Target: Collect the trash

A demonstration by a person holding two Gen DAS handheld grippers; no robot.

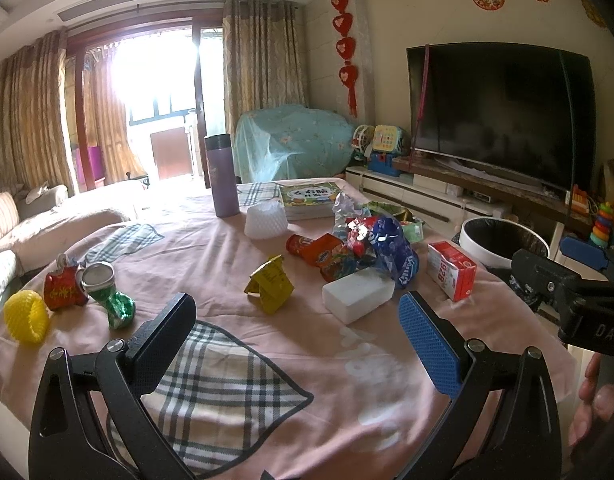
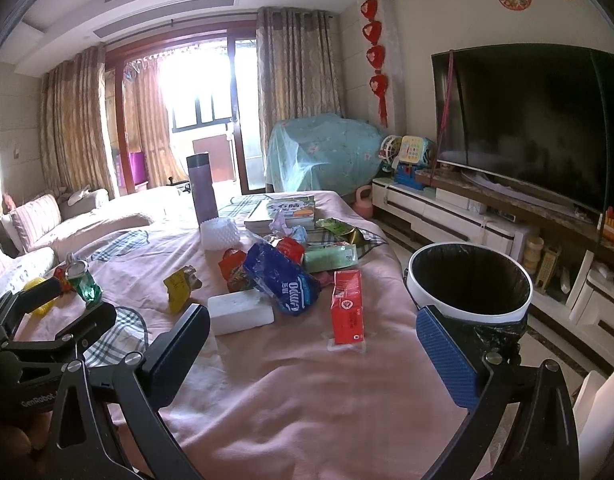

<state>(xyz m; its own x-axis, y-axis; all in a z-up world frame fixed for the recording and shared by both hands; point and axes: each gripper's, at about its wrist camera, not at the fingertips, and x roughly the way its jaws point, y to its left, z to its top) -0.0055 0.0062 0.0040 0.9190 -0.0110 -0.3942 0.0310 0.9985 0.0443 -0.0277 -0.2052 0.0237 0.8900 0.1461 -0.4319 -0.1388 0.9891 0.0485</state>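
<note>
Visibly two crushed cans (image 1: 89, 292), one bin (image 2: 469, 282)

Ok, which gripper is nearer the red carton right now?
Right. The right gripper hangs open with the red carton just ahead between its fingers. The left gripper, also open, sits farther left, with the carton off to its right.

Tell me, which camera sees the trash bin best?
The right wrist view: the trash bin shows its whole white rim and black liner beside the table. In the left wrist view, the bin sits farther off, partly hidden behind the right gripper.
</note>
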